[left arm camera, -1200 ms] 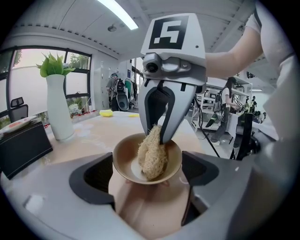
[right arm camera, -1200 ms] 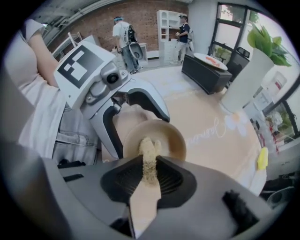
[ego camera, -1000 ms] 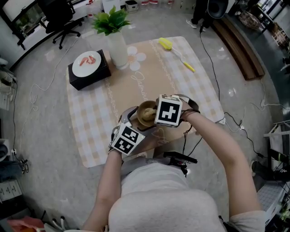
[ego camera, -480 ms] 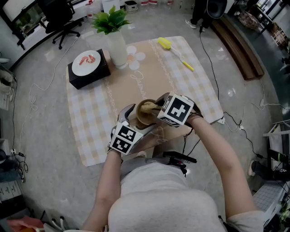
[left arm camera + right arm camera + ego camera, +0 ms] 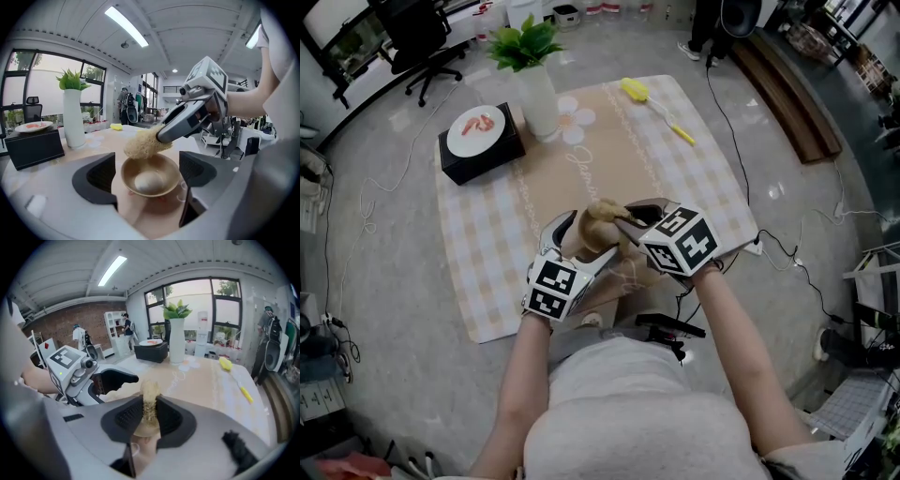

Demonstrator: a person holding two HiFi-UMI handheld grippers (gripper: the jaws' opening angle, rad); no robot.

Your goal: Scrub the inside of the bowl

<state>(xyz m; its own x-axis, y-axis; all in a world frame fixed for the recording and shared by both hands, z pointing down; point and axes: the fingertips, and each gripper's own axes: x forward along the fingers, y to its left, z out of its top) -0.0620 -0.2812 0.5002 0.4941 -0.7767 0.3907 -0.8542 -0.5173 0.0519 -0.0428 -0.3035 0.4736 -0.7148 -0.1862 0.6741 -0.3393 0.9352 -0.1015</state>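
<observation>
A small golden-brown bowl (image 5: 150, 177) sits between the jaws of my left gripper (image 5: 147, 171). Both pads touch its sides and the jaws are closing on it. It is held above the near edge of the cloth, its hollow facing the left gripper view. My right gripper (image 5: 149, 416) is shut on a tan fibrous scrubber (image 5: 150, 401). In the left gripper view the scrubber (image 5: 143, 143) rests at the bowl's far rim, above the hollow. In the head view the scrubber (image 5: 602, 214) hides most of the bowl (image 5: 581, 242), with both grippers close together.
A checked cloth (image 5: 487, 244) covers the low table. At its far side stand a white vase with a green plant (image 5: 534, 89) and a black box with a plate of food (image 5: 478, 131). A yellow brush (image 5: 652, 103) lies far right. Cables trail on the floor.
My right gripper has swung right and toward the person, drawing the scrubber from the bowl's middle up to its rim. The left gripper and bowl have hardly moved.
</observation>
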